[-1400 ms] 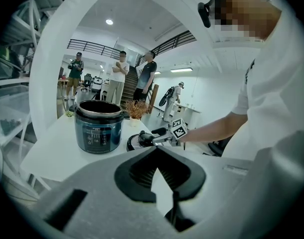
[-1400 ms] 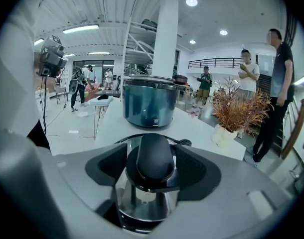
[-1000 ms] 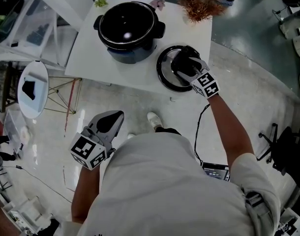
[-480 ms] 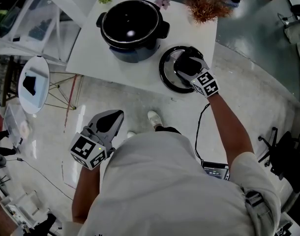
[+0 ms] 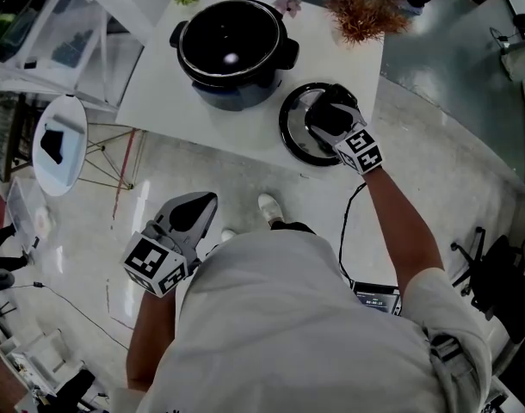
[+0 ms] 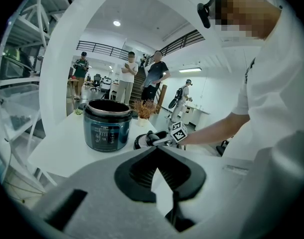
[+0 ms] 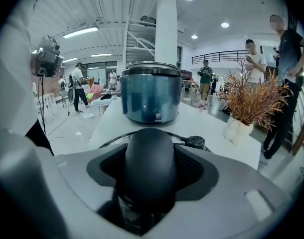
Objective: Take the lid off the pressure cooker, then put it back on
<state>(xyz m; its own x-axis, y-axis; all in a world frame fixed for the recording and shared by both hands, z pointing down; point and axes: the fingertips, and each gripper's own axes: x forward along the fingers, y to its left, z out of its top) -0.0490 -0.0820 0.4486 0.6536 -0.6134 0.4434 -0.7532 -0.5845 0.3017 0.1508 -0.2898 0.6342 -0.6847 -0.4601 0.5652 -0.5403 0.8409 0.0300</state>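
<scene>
The dark pressure cooker point(image 5: 231, 46) stands open at the back of the white table point(image 5: 159, 93). Its black lid point(image 5: 295, 136) lies flat on the table to the cooker's right. My right gripper point(image 5: 330, 114) sits over the lid; its jaws have just been closing and now press on the lid's rounded black handle point(image 7: 151, 168), which fills the gap between the pads. My left gripper point(image 5: 194, 209) hangs low in front of the table, away from both, shut with nothing in it. In the left gripper view the cooker point(image 6: 107, 128) and the lid point(image 6: 140, 141) stand beyond the closed tips.
A dried plant in a white pot point(image 5: 359, 11) stands at the table's far right corner, close behind the lid. A small round white stand point(image 5: 60, 153) is on the floor to the left. Several people point(image 6: 142, 78) stand beyond the table.
Only the head view has drifted a little. The cooker, the lid and both grippers keep their places.
</scene>
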